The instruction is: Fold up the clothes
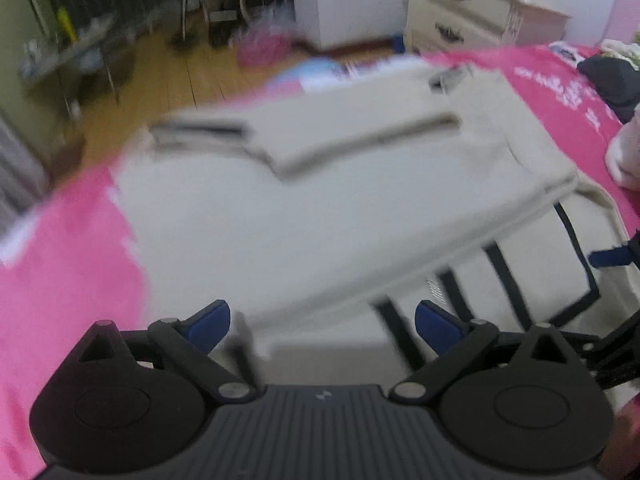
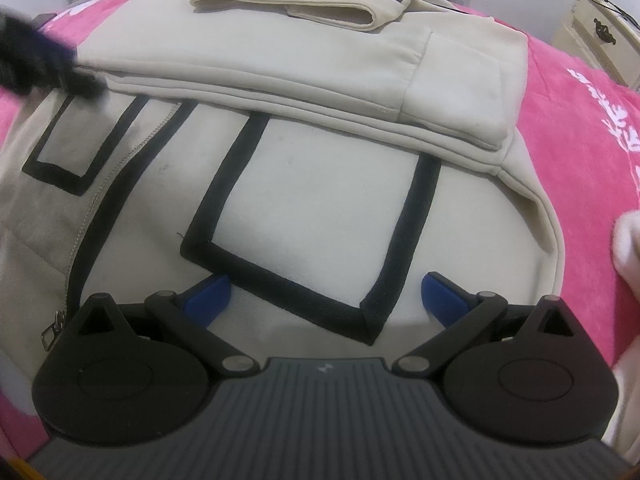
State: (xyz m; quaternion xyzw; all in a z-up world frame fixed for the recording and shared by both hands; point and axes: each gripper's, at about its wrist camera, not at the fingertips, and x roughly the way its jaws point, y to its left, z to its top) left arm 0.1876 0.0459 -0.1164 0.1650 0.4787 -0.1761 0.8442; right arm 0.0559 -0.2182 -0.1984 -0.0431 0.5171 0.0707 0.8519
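Jaws spread wide on both the left gripper and right gripper — released, grasping nothing — above the half-folded cream jacket on the pink bed cover.

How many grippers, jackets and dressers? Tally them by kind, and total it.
Grippers: 2, left gripper and right gripper, jaws open
Cream jacket: 1
Dresser: 1
Total: 4

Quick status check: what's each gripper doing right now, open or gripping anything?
Left gripper: open, holding nothing, over the folded cream jacket.
Right gripper: open, holding nothing, over the jacket's black-trimmed pocket.
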